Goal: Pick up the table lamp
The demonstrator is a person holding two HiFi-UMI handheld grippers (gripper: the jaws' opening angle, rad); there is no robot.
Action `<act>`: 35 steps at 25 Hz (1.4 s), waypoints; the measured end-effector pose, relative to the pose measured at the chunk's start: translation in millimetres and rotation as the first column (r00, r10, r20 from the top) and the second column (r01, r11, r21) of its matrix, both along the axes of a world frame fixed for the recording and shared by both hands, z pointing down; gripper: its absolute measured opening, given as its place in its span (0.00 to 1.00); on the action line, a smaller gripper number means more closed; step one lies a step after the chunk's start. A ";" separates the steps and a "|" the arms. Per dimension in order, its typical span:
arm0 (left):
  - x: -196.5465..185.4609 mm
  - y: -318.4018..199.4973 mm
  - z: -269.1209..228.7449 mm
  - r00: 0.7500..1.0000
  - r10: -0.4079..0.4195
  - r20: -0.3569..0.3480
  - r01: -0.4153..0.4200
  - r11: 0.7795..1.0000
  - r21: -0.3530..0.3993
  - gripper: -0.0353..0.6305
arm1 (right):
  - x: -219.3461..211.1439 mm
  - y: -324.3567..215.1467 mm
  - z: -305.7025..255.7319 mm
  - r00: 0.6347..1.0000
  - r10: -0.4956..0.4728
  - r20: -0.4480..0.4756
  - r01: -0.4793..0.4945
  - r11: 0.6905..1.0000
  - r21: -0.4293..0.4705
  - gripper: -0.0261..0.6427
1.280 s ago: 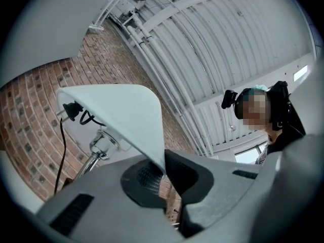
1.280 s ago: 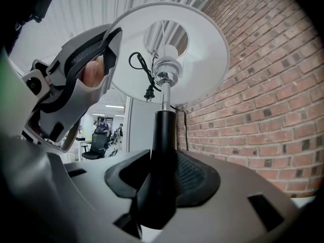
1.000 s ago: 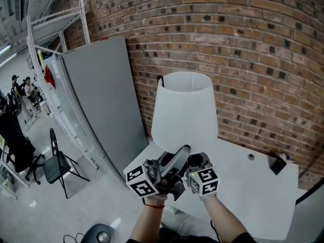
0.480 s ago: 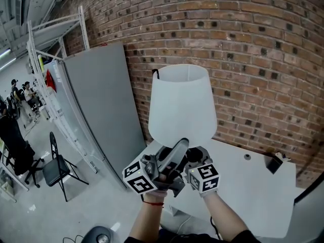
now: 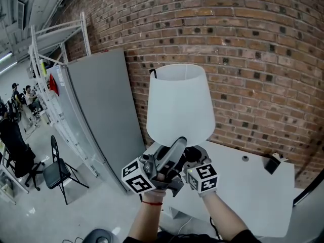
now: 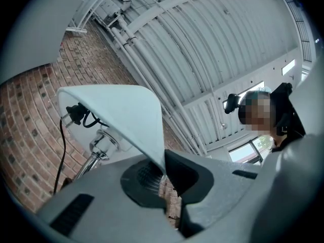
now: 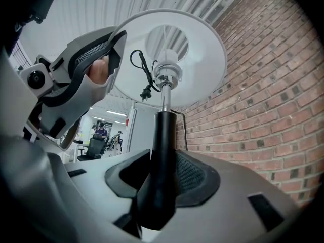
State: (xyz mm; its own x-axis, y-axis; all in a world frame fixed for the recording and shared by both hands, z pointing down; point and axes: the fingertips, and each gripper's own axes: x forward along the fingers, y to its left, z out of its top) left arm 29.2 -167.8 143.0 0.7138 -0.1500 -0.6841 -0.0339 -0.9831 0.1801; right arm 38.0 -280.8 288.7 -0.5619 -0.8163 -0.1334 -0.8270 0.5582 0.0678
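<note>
The table lamp has a white shade (image 5: 179,103) and a black stem (image 7: 163,151) with a chrome neck. It hangs upright in front of the brick wall, above the near left corner of the white table (image 5: 253,186). My left gripper (image 5: 177,147) points steeply upward and is shut on the shade's (image 6: 116,115) lower rim, seen between the left gripper's (image 6: 163,178) pads. My right gripper (image 7: 161,186) is shut on the stem just under the shade (image 7: 172,54). In the head view the right gripper (image 5: 191,158) sits beside the left one. A black cord and plug (image 7: 144,77) dangle inside the shade.
The brick wall (image 5: 253,59) stands close behind the lamp. A grey panel (image 5: 101,100) leans to the left, with a metal rack (image 5: 45,59) beyond it. A folding chair (image 5: 58,166) stands on the floor at lower left. A small black object (image 5: 273,163) lies at the table's far right.
Both grippers and the lamp have risen together; the shade sits higher and slightly further left in the head view. Both grips are unchanged.
</note>
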 end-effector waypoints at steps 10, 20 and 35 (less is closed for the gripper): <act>3.7 17.2 -4.8 1.000 -0.002 -0.003 0.002 1.000 0.009 0.06 | 3.6 15.3 -7.2 1.000 0.008 0.004 -0.008 1.000 0.020 0.27; 10.1 25.4 -5.8 1.000 -0.012 -0.003 0.012 1.000 0.009 0.06 | 9.0 23.0 -8.3 1.000 0.006 0.008 -0.006 1.000 0.024 0.27; 17.8 42.7 -5.1 1.000 -0.026 -0.014 0.026 1.000 0.010 0.06 | 16.9 39.9 -8.5 1.000 -0.001 0.003 0.001 0.999 0.032 0.27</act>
State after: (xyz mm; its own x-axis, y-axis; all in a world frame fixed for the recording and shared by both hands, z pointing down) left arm 47.0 -125.1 137.9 0.7002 -0.1615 -0.6954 -0.0571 -0.9836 0.1709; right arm 54.8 -240.9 280.2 -0.5626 -0.8108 -0.1612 -0.8264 0.5569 0.0833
